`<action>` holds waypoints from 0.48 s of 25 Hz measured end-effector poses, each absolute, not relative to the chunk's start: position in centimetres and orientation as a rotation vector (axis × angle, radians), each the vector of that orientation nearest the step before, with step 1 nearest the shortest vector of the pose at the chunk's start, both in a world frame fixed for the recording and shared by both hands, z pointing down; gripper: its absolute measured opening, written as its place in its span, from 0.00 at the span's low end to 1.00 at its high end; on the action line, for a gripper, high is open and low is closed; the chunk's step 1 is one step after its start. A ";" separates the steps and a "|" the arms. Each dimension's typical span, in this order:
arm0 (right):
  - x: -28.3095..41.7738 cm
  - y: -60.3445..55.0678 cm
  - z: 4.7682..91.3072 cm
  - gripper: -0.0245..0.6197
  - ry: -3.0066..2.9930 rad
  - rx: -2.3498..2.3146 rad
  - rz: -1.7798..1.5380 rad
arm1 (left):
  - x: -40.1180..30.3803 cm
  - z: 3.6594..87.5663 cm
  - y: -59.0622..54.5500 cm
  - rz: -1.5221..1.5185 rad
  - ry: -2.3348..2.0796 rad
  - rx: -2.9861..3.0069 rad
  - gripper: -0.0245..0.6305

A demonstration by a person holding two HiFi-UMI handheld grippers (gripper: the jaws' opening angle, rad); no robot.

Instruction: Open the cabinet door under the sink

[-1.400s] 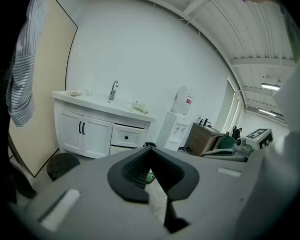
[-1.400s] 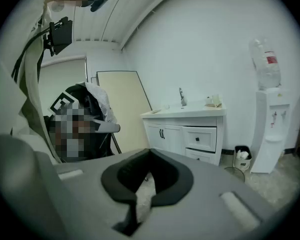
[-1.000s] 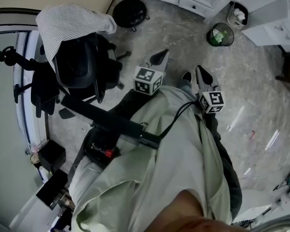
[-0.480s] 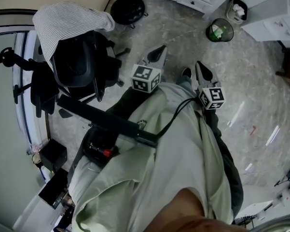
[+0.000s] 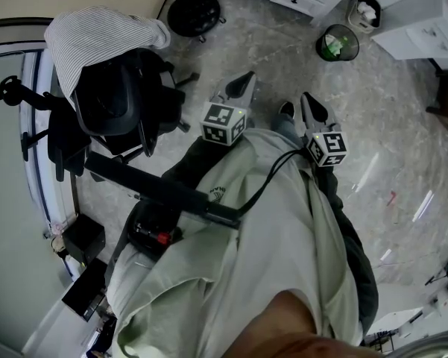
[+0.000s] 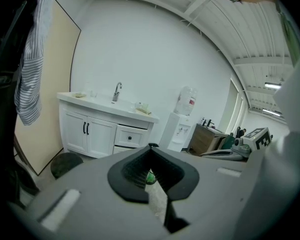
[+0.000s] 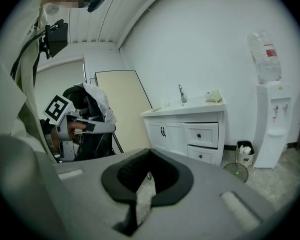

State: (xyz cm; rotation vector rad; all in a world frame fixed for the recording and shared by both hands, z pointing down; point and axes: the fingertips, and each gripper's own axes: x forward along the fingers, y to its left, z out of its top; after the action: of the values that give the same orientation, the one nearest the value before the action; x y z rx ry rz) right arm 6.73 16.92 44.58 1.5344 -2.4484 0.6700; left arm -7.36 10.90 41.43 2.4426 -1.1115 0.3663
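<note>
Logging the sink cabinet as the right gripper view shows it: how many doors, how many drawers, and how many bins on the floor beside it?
Cabinet doors: 2
Drawers: 2
Bins: 2
Total: 6

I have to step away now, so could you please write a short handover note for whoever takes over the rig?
Left gripper: jaws shut, empty.
Right gripper: jaws shut, empty.
Both are held in front of the person, touching nothing.
Cabinet doors below the faucet: both closed, black handles side by side, well ahead of the grippers.
Done: nothing yet.
Left: walk up, open one gripper, grip a handle, pull the door open.
</note>
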 end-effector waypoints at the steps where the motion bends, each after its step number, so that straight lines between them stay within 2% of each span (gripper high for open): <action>1: 6.9 16.8 44.6 0.04 -2.456 1.524 0.672 | -7.2 41.4 10.9 0.367 -1.121 2.441 0.05; 12: 10.1 13.9 43.5 0.04 -2.572 1.399 0.607 | -4.8 40.3 10.4 0.343 -1.291 2.403 0.05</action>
State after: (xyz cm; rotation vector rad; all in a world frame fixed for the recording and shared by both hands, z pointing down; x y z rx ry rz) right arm 10.14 13.92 43.54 1.3987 -2.5724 0.6075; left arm -4.79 10.39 40.33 2.4035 -1.2914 0.3429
